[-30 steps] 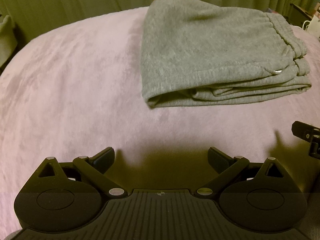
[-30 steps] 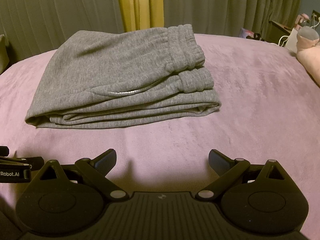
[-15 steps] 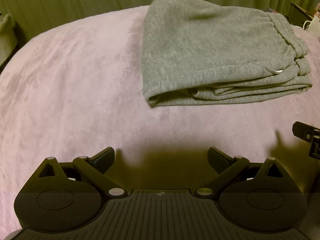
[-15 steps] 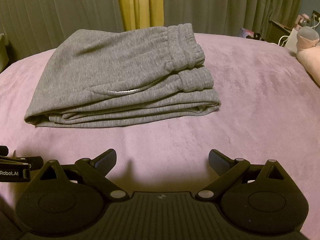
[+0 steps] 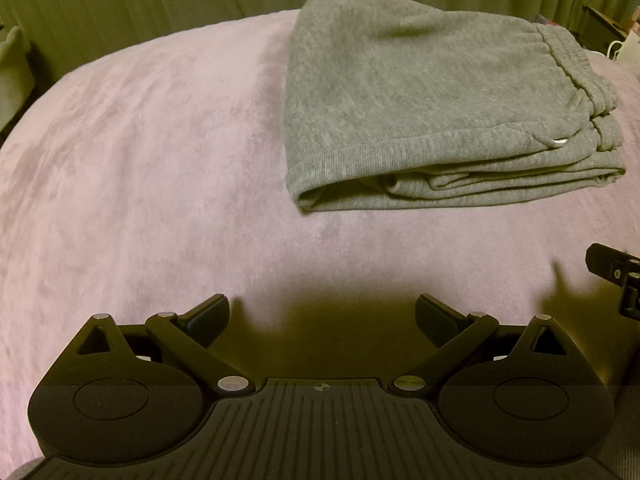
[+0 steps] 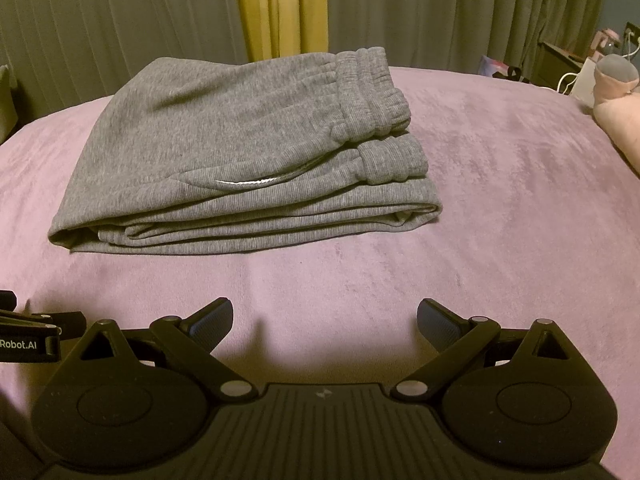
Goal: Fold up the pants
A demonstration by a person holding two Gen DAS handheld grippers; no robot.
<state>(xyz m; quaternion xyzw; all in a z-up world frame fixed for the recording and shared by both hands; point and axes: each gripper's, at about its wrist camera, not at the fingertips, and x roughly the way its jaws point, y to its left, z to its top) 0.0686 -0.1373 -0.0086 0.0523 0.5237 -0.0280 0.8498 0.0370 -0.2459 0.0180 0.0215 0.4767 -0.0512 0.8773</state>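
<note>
Left gripper [image 5: 322,314]: nearest you, fingers spread wide, empty, over bare blanket short of the pants.
Right gripper [image 6: 325,316]: also near, fingers spread wide, empty, side by side with your left; each tool shows at the edge of the other's view.
Blanket [image 6: 500,208]: pinkish-purple plush, a bare strip between both grippers and the pants.
Pants [image 6: 240,156]: grey sweatpants, ahead of both grippers, in a compact stacked bundle, touched by neither.
Long axis: runs left to right across your view, layered edges facing you.
Waistband [image 6: 372,104]: on the bundle's right end; the rounded fold is on its left end.
Nearer hand: your right faces the bundle more squarely; from your left it lies ahead and to the right.
Progress: the folding looks finished.
Curtains [image 6: 280,4]: farthest, beyond the pants.
</note>
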